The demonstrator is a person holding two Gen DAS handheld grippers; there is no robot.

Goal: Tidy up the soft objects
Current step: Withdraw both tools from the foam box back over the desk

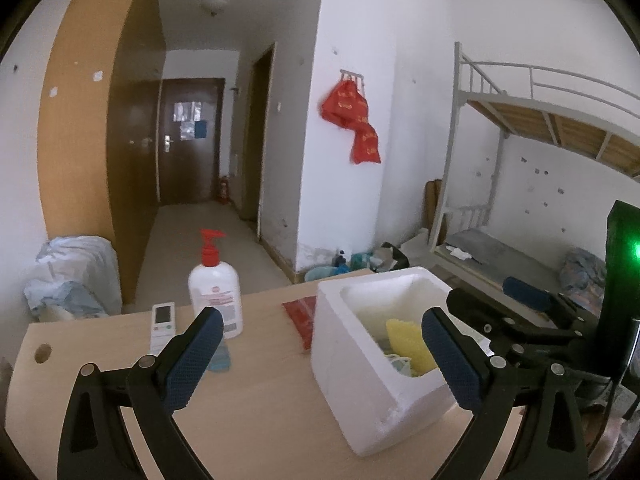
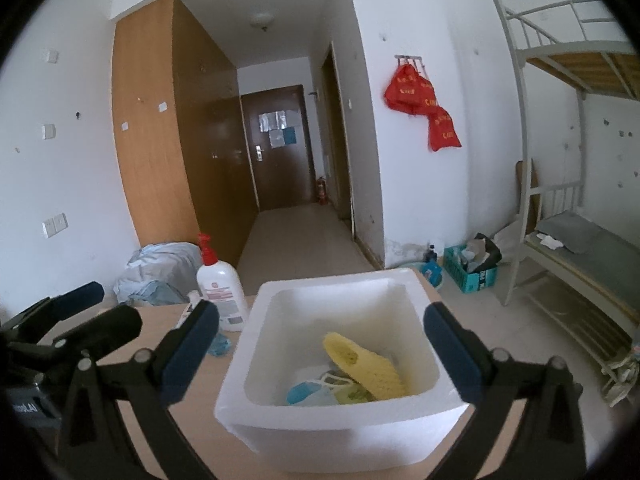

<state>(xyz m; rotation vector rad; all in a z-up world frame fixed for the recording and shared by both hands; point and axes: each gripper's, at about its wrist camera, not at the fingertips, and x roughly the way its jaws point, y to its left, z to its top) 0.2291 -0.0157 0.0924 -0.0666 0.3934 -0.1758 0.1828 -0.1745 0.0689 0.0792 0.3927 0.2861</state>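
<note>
Both grippers hover above the table with jaws spread wide and nothing between them: the left gripper and the right gripper. The white foam box sits at 6 o'clock in the right wrist view, holding a yellow sponge and blue and green soft items. A blue cloth lies on the table at 9 o'clock of the box, beside the pump bottle.

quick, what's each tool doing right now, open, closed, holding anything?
Left tool: open, holding nothing, over the table.
Right tool: open, holding nothing, above the foam box.
</note>
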